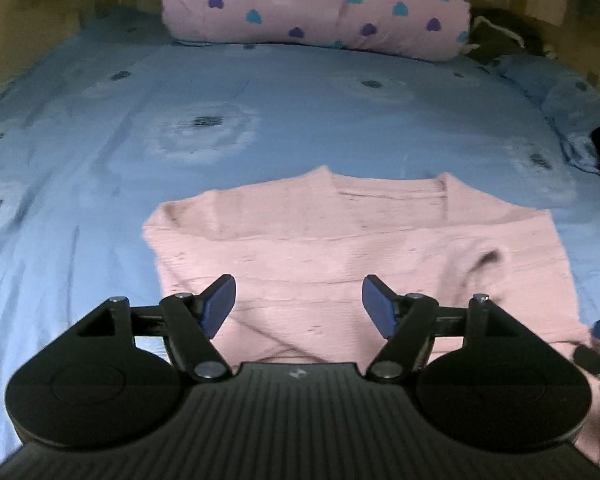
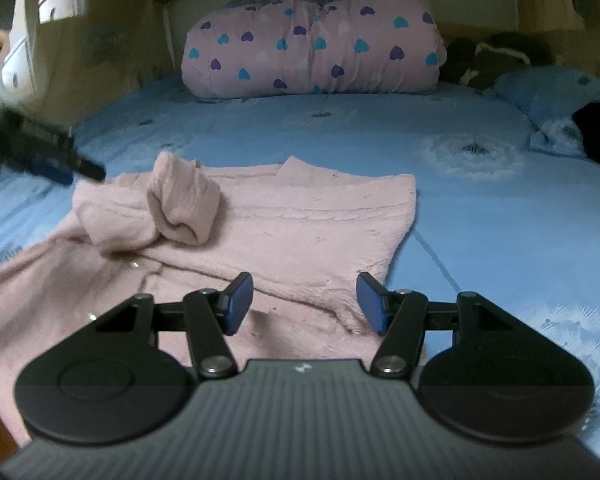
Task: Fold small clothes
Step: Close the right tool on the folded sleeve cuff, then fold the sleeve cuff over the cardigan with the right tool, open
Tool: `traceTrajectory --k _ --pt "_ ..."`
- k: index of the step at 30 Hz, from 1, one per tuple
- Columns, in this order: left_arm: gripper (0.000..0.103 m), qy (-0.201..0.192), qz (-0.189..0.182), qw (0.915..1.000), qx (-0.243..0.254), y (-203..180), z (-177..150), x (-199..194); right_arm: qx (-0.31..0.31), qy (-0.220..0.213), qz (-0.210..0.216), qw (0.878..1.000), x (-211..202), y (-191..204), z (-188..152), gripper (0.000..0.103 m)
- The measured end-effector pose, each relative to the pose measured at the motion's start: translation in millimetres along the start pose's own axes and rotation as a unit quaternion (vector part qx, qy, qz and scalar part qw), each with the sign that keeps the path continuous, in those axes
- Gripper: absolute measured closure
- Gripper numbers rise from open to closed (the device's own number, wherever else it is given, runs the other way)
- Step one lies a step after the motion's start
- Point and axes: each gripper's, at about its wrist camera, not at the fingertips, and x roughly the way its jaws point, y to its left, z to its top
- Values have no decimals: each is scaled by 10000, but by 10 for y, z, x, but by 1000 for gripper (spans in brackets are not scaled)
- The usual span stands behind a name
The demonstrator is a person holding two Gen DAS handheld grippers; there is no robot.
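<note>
You had the pink knitted sweater lying flat on the bed, on a blue sheet printed with pale dandelion heads. Its neckline pointed toward the far end of the bed, where a rolled pink quilt with teal and purple hearts lay across the head.

In the right wrist view, one sleeve was folded in over the body of the sweater, its cuff curled into a loose loop on the left half of the garment. The right side edge of the sweater ran straight, and the hem spread toward you, out of the lower left of that view.

Your left tool was spread, its blue pads well apart, with nothing pinched between them; it hovered over the lower middle of the sweater. I could not tell whether the pads touched the knit. The picture there was blurred.

Your right tool was also spread, its pads apart and gripping nothing. It sat above the lower right corner area of the sweater, where a folded edge of the knit lay between and just beyond the two pads, apart from both.

In the right wrist view your left tool showed as a dark blurred shape at the far left, above the sweater's left shoulder. A dark heap of cloth lay beside the quilt at the right, and a blue pillow in front of it.
</note>
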Motion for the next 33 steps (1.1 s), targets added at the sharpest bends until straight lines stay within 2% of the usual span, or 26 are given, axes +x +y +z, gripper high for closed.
traceTrajectory --k 6,10,12,16,22,24,25,26,33 --pt "26 -40 183 9998 81 163 -84 161 125 165 419 9989 46 263 172 44" --pt "26 98 155 9998 20 241 -135 291 557 429 740 9948 203 385 315 44" --pt "26 194 84 9998 18 264 -139 336 612 534 690 9943 328 449 378 44" --pt "24 195 -35 9998 100 270 -152 360 63 633 298 9975 602 621 415 44" --pt "24 134 -211 9997 -15 376 -181 348 -196 579 373 9974 961 696 448 44" --pt "24 105 -237 9996 -99 432 -185 350 -499 555 375 9965 1054 739 464 57" --pt "24 101 -231 9996 -125 450 -188 350 -648 589 365 9955 1086 759 469 78" --pt "24 89 -216 9996 -154 472 -191 353 -730 595 324 9950 1089 768 483 84" --pt "24 -33 -211 9991 -375 573 -197 309 -1792 86 -284 9834 745 628 811 86"
